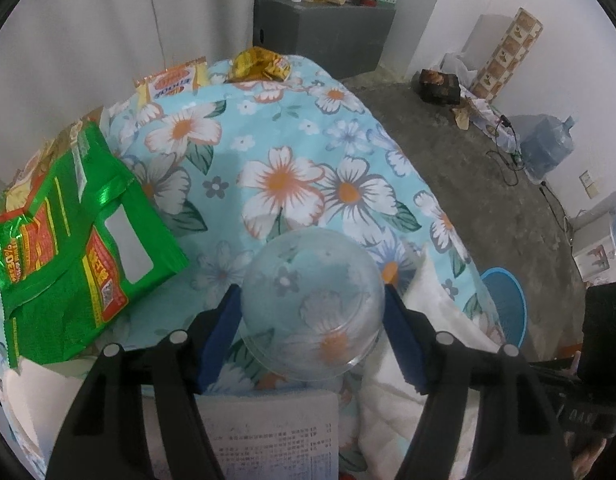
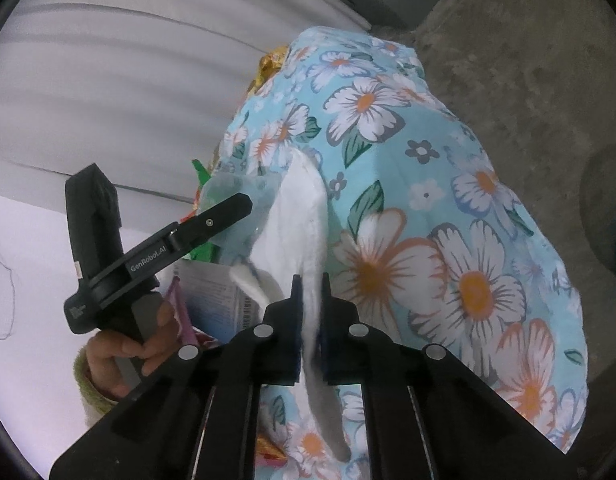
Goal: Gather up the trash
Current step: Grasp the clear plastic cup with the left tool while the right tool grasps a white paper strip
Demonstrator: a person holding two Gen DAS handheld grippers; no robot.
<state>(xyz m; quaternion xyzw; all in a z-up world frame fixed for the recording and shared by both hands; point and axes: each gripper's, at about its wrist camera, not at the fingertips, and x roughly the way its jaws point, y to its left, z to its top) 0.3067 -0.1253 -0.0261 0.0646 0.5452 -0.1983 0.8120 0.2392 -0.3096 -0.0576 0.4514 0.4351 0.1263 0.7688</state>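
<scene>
A floral tablecloth [image 1: 291,168], light blue with white and orange flowers, is filling the middle of both views, and the grey concrete floor [image 1: 480,184] is curving along its right side. In the left wrist view a green snack bag [image 1: 79,240] is lying at the left edge of the frame, a white tissue [image 1: 436,312] is rising at the lower right, and a printed paper sheet [image 1: 275,436] is sitting at the bottom centre between the black finger mounts. The left gripper [image 1: 312,320] is pinching a clear plastic cup [image 1: 314,304] in the lower centre of that frame, its blue pads [image 1: 221,336] pressing the cup's left and right walls. In the right wrist view the right gripper [image 2: 310,312] is nearly closed on the white tissue [image 2: 299,216], which is running up from between its fingers toward the frame's centre. The left gripper [image 2: 227,204] is showing there at centre left, gripped by the person's left hand [image 2: 127,352], with the cup just left of the tissue. A blue bin [image 1: 504,300] is peeking out at the cloth's lower right edge, and a gold wrapper [image 1: 259,65] is lying at the cloth's top.
</scene>
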